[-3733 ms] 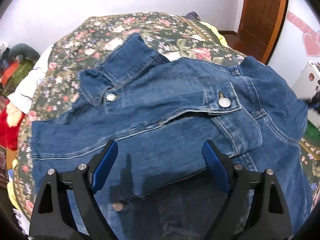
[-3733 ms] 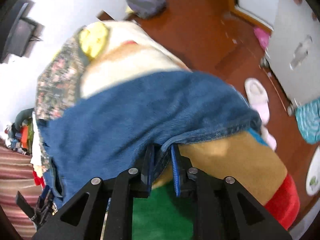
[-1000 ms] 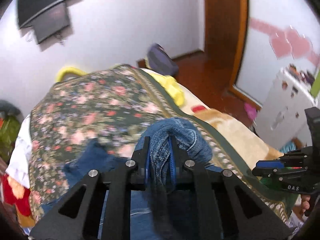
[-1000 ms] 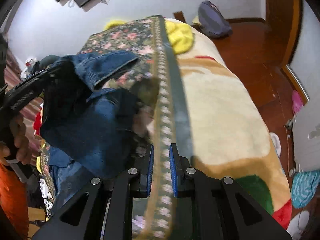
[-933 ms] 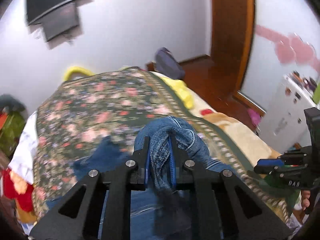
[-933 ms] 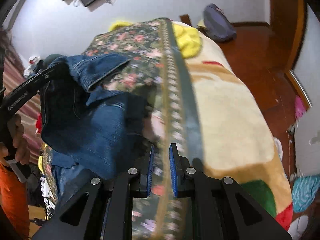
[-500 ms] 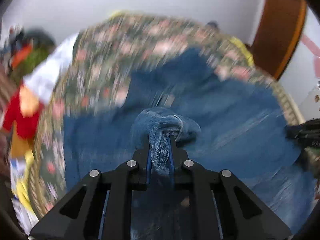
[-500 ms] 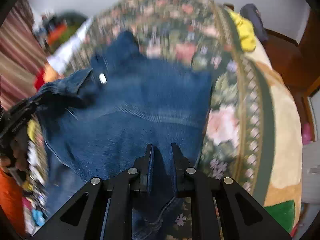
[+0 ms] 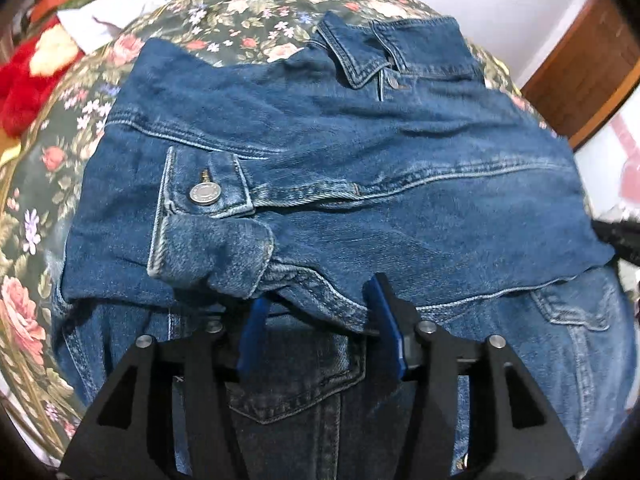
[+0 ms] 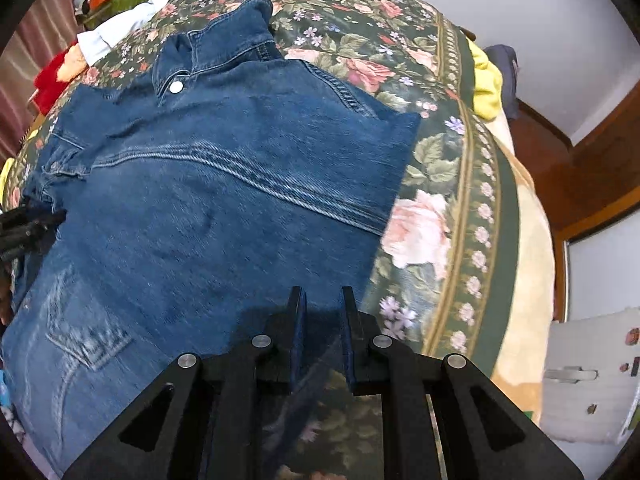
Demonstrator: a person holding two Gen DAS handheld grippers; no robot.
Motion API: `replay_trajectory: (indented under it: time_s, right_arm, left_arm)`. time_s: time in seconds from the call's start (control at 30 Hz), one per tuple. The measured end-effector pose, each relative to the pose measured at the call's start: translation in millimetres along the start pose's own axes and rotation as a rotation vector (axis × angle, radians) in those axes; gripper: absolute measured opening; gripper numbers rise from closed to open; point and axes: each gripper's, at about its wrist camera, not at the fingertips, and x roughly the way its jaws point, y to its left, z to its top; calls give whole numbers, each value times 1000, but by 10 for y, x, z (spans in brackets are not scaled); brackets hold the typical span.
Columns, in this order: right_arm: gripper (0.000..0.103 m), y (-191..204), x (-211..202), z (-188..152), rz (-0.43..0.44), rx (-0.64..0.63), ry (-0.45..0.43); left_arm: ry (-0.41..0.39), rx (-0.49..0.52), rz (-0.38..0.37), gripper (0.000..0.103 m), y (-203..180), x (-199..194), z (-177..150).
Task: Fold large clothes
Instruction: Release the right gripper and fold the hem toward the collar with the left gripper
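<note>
A blue denim jacket (image 9: 360,152) lies spread on the bed, collar (image 9: 360,52) at the far end. One sleeve is folded across its chest, and the buttoned cuff (image 9: 208,240) rests at the left. My left gripper (image 9: 318,332) hovers just behind the folded sleeve's near edge. Its jaws are opening and the pads do not press on the denim. In the right wrist view the jacket (image 10: 224,184) fills the left half. My right gripper (image 10: 323,320) is shut over the jacket's right edge, with nothing clearly pinched. The left gripper's black tip (image 10: 28,228) shows at the left.
The jacket lies on a dark floral bedspread (image 10: 432,208) over a beige blanket (image 10: 528,280). Red plush (image 9: 24,88) and white cloth (image 9: 112,12) sit at the bed's far left. Beyond the bed are a yellow item (image 10: 486,84), a white cabinet (image 10: 592,376) and a wooden door (image 9: 588,76).
My left gripper carried the sleeve down across the jacket's front and let go of it; its jaws now stand apart. My right gripper, still shut, swung over the jacket's right edge.
</note>
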Motion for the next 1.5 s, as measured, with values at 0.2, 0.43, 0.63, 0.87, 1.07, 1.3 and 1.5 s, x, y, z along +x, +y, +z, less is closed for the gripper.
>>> replay_trajectory:
  time_s: [0.2, 0.43, 0.63, 0.87, 1.07, 1.3, 1.5]
  right_arm:
    - [52, -223, -24, -148, -40, 67, -5]
    - [76, -573, -10, -278, 81, 216, 2]
    - [76, -611, -108, -225, 175, 268, -24]
    - [76, -549, -143, 1, 274, 303, -52]
    - [76, -406, -114, 167, 312, 298, -63]
    - [76, -338, 37, 238, 342, 319, -23]
    - [76, -425, 76, 287, 356, 347, -20]
  left_arm:
    - [-9, -80, -37, 51, 131, -33, 123]
    - [-48, -130, 47, 35, 264, 12, 387]
    - [-181, -13, 155, 22, 76, -340, 650]
    - [-352, 85, 215, 22, -38, -924, 996]
    - [-222, 92, 274, 25, 195, -492, 941]
    - [-72, 37, 296, 47, 547, -88, 592]
    - [-96, 43, 344, 72, 721, -461, 548]
